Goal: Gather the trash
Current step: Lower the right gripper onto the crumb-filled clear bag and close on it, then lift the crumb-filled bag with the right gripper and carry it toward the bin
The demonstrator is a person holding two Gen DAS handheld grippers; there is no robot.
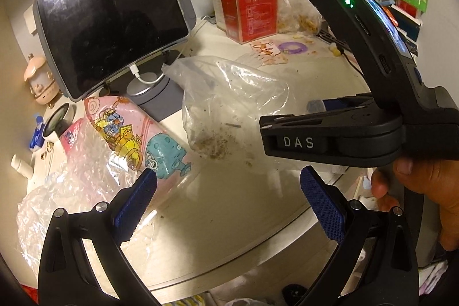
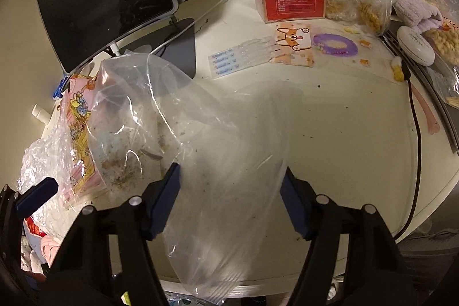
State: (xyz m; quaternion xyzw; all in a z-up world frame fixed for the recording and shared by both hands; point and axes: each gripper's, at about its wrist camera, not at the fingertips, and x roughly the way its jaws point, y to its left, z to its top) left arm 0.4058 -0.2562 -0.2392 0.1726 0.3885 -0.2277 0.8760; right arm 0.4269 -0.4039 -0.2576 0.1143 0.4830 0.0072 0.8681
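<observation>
Crumpled clear plastic bag (image 2: 183, 134) with crumbs lies mid-bench (image 2: 344, 134), between the right gripper's (image 2: 232, 202) half-spread jaws, unpinched. Left gripper (image 1: 229, 205) hovers spread, empty. Close squarely on a thick fold, avoiding spilling crumbs.

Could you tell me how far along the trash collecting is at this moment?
Nothing looks collected yet. In hand: the right tongs straddle the clear plastic bag, pads not visibly pressing; the left tongs are open. Left: that bag, the crumpled wrap, the pink cartoon packet and the opened red box.
</observation>
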